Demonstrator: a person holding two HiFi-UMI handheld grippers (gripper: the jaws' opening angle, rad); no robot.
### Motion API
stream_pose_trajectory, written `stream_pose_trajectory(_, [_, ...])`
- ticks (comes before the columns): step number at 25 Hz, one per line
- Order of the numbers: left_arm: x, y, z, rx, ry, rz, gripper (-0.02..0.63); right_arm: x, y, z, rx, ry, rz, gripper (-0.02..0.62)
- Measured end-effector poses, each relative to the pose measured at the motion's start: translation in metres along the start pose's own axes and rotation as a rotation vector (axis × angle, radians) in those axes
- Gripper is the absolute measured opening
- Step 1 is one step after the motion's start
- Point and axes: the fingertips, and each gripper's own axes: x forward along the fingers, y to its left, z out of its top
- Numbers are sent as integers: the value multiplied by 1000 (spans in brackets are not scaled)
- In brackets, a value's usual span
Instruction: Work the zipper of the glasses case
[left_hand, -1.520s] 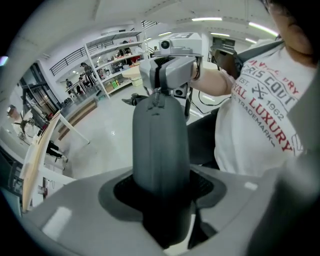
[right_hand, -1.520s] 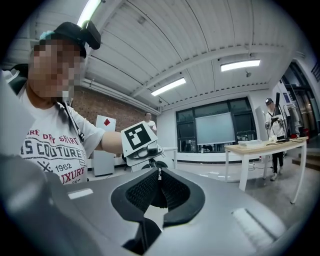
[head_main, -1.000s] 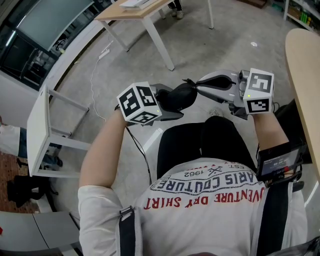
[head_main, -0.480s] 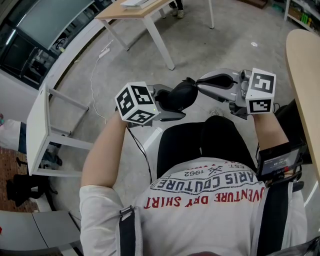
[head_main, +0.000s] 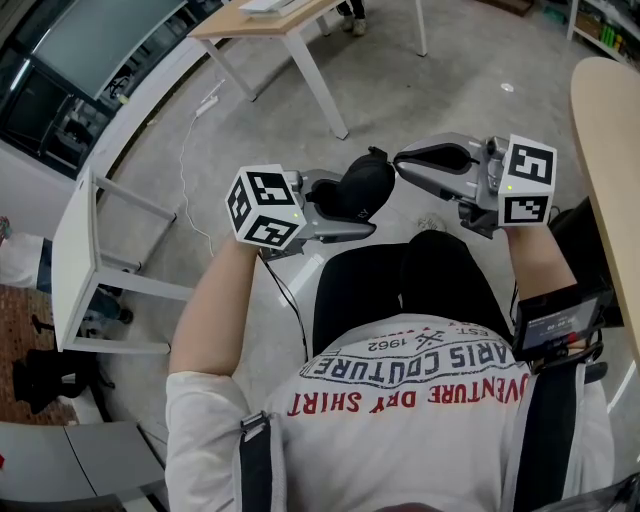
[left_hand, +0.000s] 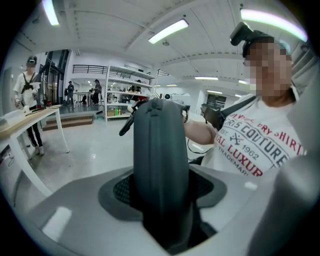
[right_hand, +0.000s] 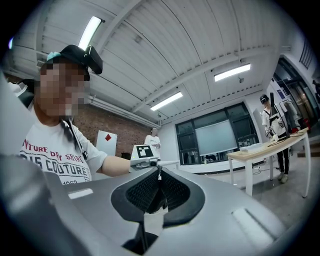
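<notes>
Dark grey and rounded, the glasses case (head_main: 362, 188) hangs in the air above the person's lap, standing upright between the pads of the left gripper (left_hand: 160, 192), which is clamped on its lower body. The main risk, as I judge it, is that the smooth curved shell twists or slides in that clamp if the zipper sticks on the bend of the case. The right gripper (right_hand: 160, 187) has its jaws almost together on what looks like the small zipper pull (right_hand: 156, 201), and so thin a pinch could slip off under a sideways tug. Both forearms reach forward, bent at the elbow. The grippers face each other tip to tip, the left one tilted downward and the right one about level.
</notes>
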Motion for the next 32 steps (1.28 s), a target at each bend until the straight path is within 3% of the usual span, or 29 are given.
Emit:
stream_pose_trajectory(5, [-1, -5, 8, -54, -97, -43, 255, -1, 0, 4, 3, -17, -2, 18])
stream_pose_trajectory(13, [-2, -9, 15, -90, -162, -75, 255, -2, 1, 8, -5, -39, -2, 18])
stream_pose_trajectory(16, [-4, -8, 23, -116, -227, -85, 255, -5, -1, 11, 2, -59, -11, 18])
stream_pose_trajectory(32, [-11, -2, 41, -187, -450, -65, 255, -11, -10, 16, 32, -115, -48, 18])
